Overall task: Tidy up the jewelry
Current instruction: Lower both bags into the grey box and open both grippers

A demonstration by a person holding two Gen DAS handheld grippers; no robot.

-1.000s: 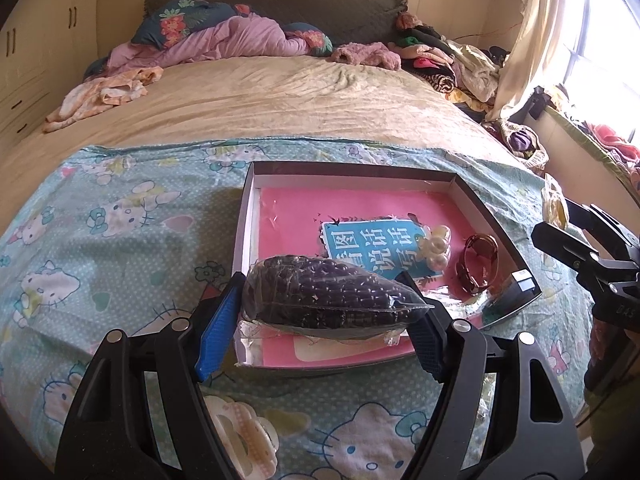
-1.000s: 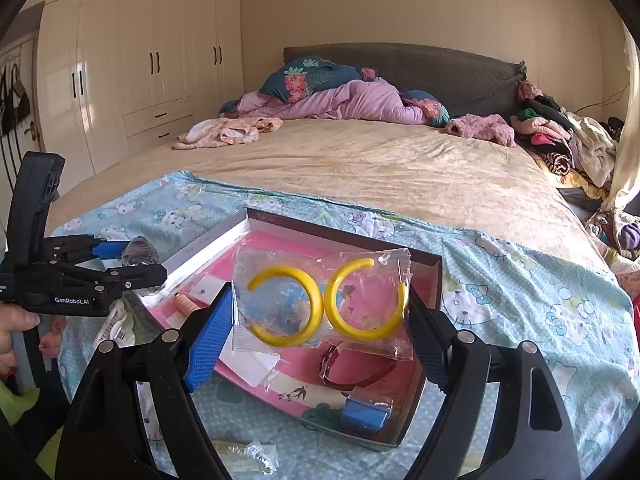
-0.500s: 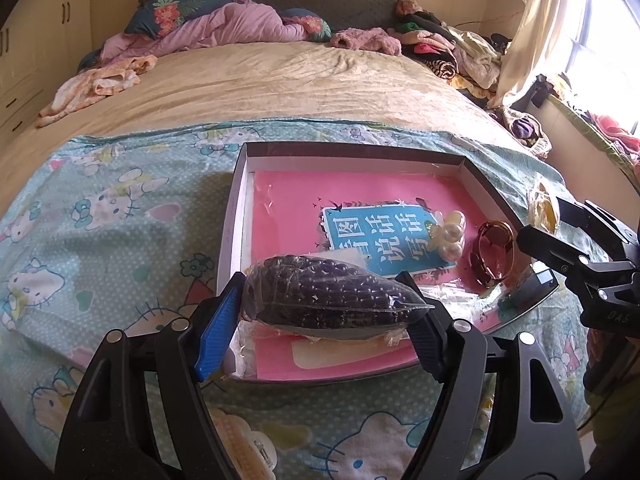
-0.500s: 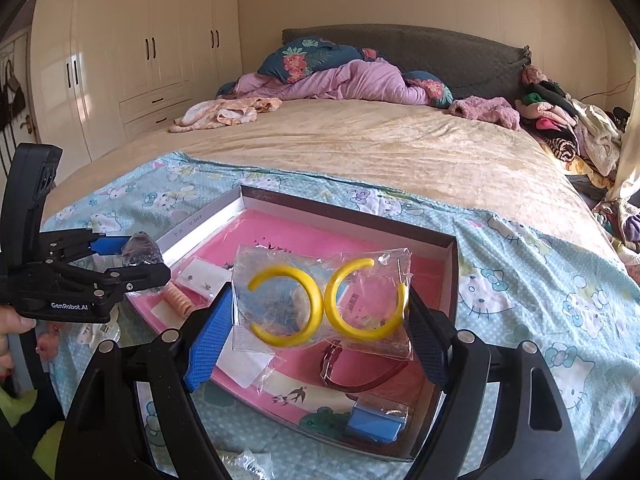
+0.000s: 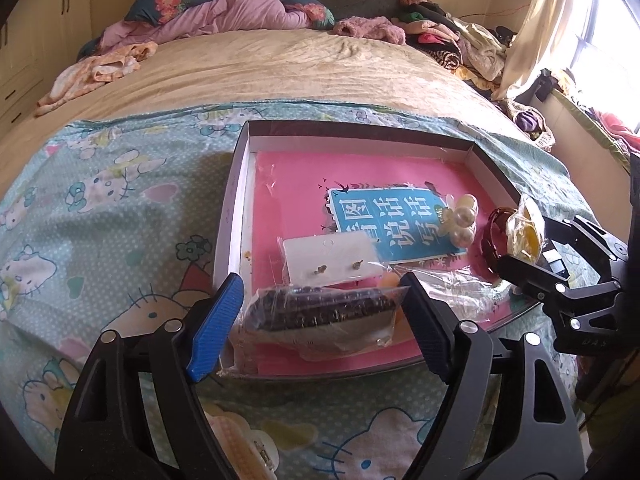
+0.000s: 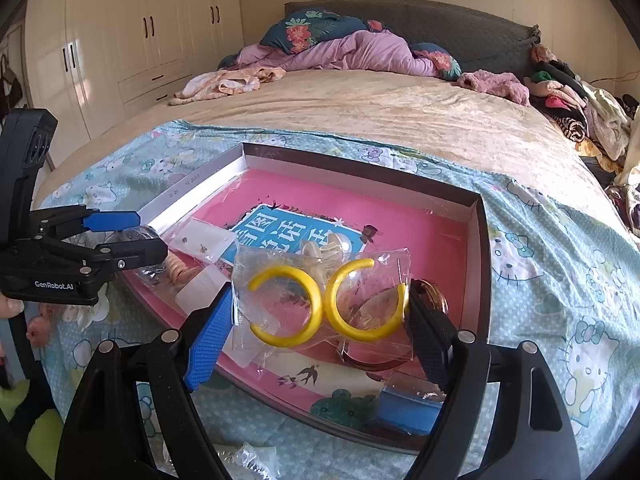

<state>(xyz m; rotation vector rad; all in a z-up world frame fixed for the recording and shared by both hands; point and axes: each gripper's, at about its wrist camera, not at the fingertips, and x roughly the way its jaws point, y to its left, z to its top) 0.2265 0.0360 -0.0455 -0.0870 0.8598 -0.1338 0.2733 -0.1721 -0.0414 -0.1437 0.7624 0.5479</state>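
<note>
A shallow box [image 5: 236, 184] with a pink lining lies on the Hello Kitty sheet; it also shows in the right wrist view [image 6: 482, 256]. My left gripper [image 5: 320, 312] is shut on a clear bag of dark beads [image 5: 320, 306], low over the box's near left corner. My right gripper [image 6: 320, 308] is shut on a clear bag with two yellow hoop earrings [image 6: 324, 304], over the box's near right part. It shows in the left wrist view [image 5: 520, 236]. In the box lie an earring card [image 5: 332, 256], pearl beads [image 5: 462, 218] and a brown bangle [image 6: 434, 296].
A blue label [image 5: 388, 220] lies on the box's floor and a small blue packet [image 6: 408, 406] at its near right corner. A crumpled clear bag [image 6: 252, 460] lies on the sheet before the box. Piled clothes [image 5: 448, 40] and bedding [image 5: 224, 12] lie at the bed's far end.
Both grippers have moved forward and down over the box with their bags. The bead bag now sits lower, which uncovers the earring card behind it.
</note>
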